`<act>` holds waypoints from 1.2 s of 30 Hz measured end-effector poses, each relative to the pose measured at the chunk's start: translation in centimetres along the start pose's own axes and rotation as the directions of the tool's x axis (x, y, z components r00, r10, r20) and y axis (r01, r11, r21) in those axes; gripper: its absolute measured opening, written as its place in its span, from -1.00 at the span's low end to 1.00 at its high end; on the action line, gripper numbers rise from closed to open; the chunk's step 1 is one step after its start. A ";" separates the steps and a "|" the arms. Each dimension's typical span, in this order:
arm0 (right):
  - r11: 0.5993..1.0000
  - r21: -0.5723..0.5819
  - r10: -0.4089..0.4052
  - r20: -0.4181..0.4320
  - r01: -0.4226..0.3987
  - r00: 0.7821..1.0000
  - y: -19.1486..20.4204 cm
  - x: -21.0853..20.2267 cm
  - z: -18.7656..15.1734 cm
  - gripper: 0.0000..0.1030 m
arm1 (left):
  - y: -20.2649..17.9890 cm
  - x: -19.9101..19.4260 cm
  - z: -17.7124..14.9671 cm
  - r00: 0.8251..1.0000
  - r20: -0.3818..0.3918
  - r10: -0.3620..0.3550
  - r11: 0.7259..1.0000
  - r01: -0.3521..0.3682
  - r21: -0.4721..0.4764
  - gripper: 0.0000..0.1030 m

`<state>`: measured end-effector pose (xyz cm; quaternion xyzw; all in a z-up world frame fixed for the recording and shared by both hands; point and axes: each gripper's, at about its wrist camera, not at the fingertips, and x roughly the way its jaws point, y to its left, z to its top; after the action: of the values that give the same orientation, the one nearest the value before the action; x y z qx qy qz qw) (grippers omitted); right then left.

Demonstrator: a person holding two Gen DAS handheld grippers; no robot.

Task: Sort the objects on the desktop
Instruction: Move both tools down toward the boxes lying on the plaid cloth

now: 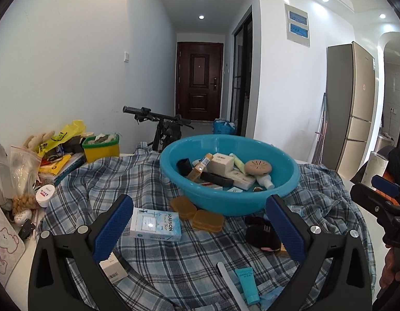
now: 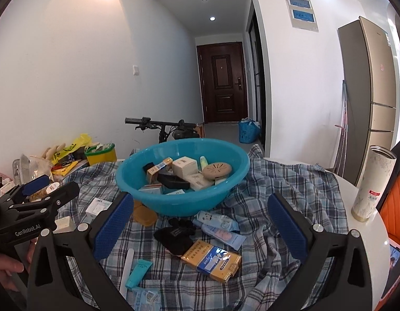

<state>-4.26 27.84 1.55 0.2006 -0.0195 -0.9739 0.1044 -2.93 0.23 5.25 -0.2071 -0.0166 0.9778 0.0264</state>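
Tongs level above plaid cloth [image 1: 174, 264], left tongs [image 1: 200, 230] apart, right tongs [image 2: 201, 229] apart, basin [image 2: 148, 176] ahead.

The way forward is blocked by the blue basin [image 1: 228, 173], which stands mid-table on the plaid cloth [image 1: 158, 259]. Between the spread jaws of the left gripper [image 1: 200, 230], the RAISON box [image 1: 156, 224] and two amber cases [image 1: 197, 213] are met first. Ahead of the right gripper [image 2: 200, 228], the path is crowded by a black pouch [image 2: 176, 235], pale blue packets [image 2: 220, 229] and a gold pack [image 2: 213, 260]. Open cloth is left right of these, short of the white tumbler [image 2: 372, 181].
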 end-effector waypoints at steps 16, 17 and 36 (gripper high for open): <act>1.000 0.005 -0.003 -0.166 0.004 0.986 -0.2 1.9 -4.2 0.99 | 1.2 1.8 -4.7 0.987 -0.163 0.008 0.999 -0.013 -0.032 1.00; 1.000 -0.002 -0.007 -0.172 0.006 0.985 -0.1 2.0 -4.3 0.99 | 1.3 2.0 -4.8 0.985 -0.172 0.004 0.999 -0.010 -0.037 1.00; 0.996 -0.058 0.042 -0.311 -0.063 0.949 -2.5 5.4 -4.5 0.99 | 7.5 11.2 -3.3 0.882 -0.446 -0.153 0.986 0.166 -0.009 1.00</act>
<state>-7.85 29.18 -4.84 0.3466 0.0246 -0.9274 0.1387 -12.10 -6.57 -2.64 -0.4229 -0.0128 0.8990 0.1127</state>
